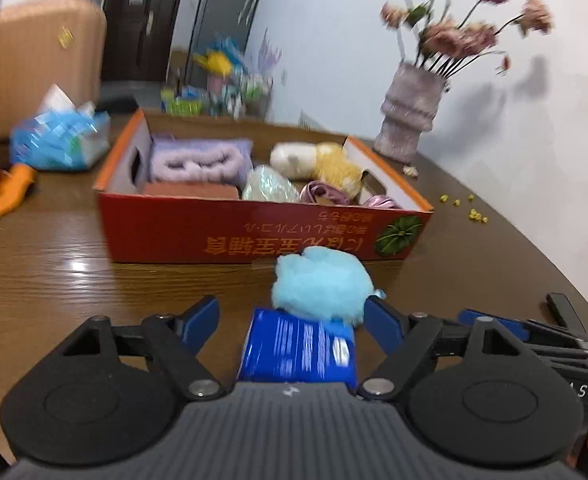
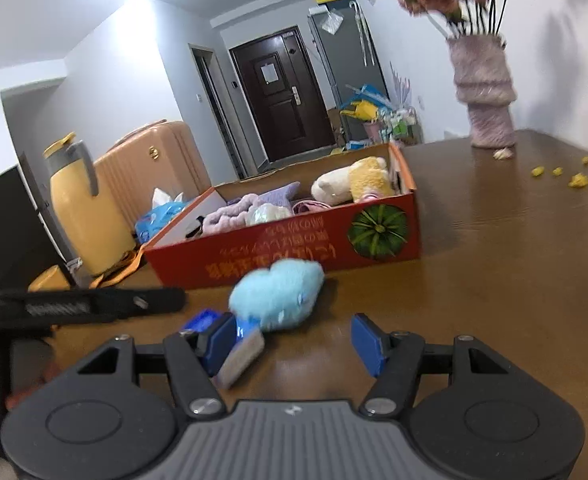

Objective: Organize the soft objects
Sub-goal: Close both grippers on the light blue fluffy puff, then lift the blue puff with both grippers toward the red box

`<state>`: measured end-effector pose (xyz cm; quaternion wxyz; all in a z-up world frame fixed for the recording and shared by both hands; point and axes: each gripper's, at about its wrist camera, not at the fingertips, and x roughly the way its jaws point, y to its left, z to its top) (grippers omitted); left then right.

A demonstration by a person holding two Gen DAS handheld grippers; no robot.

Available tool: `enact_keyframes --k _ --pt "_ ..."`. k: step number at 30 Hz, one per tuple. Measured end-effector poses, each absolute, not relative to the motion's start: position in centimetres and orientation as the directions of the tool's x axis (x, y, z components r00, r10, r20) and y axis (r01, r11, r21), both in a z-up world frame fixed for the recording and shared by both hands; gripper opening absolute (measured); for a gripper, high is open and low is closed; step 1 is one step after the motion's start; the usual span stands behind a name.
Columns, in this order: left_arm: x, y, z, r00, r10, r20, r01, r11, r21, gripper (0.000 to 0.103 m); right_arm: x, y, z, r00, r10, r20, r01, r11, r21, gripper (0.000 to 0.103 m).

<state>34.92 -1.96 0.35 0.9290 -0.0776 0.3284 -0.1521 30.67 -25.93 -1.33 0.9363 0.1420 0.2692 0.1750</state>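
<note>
I work over a brown wood-grain table point(image 1: 53, 272) set against a white wall. On it stands a red cardboard box point(image 1: 221, 232) holding soft items: a lilac fluffy cloth point(image 1: 197, 162), a cream and yellow plush point(image 1: 322, 160) and pink satin pieces. A ribbed vase of dried pink flowers point(image 1: 410, 116) stands near the wall, with yellow crumbs point(image 1: 470, 204) scattered beside it.

Left wrist view: my left gripper point(image 1: 289, 316) stands open around a blue packet point(image 1: 298, 352), with a light-blue fluffy toy point(image 1: 320, 284) lying at the packet's far end, just before the box; whether the right pad touches the toy I cannot tell. A blue plastic bag point(image 1: 57, 140) lies left of the box.

Right wrist view only: a dark entrance door point(image 2: 281, 96), a peach suitcase point(image 2: 149, 172) and a yellow jug point(image 2: 81, 208). My right gripper point(image 2: 298, 340) is open and holds nothing; the toy lies just ahead, left of centre.
</note>
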Motion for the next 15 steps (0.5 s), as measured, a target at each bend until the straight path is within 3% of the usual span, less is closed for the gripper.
enact_keyframes --k 4,8,10,15 --pt "39.3 -2.2 -1.2 0.687 -0.392 -0.612 0.232 0.916 -0.326 0.062 36.0 -25.4 -2.5 0.759 0.453 -0.468 -0.231 0.859 0.457 0.059" --pt "41.4 -1.3 -2.8 0.629 -0.475 -0.615 0.208 0.865 -0.456 0.041 38.8 -24.8 -3.7 0.736 0.471 -0.486 -0.214 0.843 0.493 0.051" --pt "41.6 -1.0 -3.1 0.62 -0.501 -0.603 0.209 0.847 -0.489 0.038 39.4 -24.5 -4.3 0.72 0.494 -0.487 -0.221 0.829 0.514 0.04" --pt "40.9 -1.0 -3.0 0.645 -0.497 -0.581 0.212 0.846 -0.489 0.029 39.5 -24.6 -4.9 0.723 0.508 -0.468 -0.212 0.808 0.55 0.033"
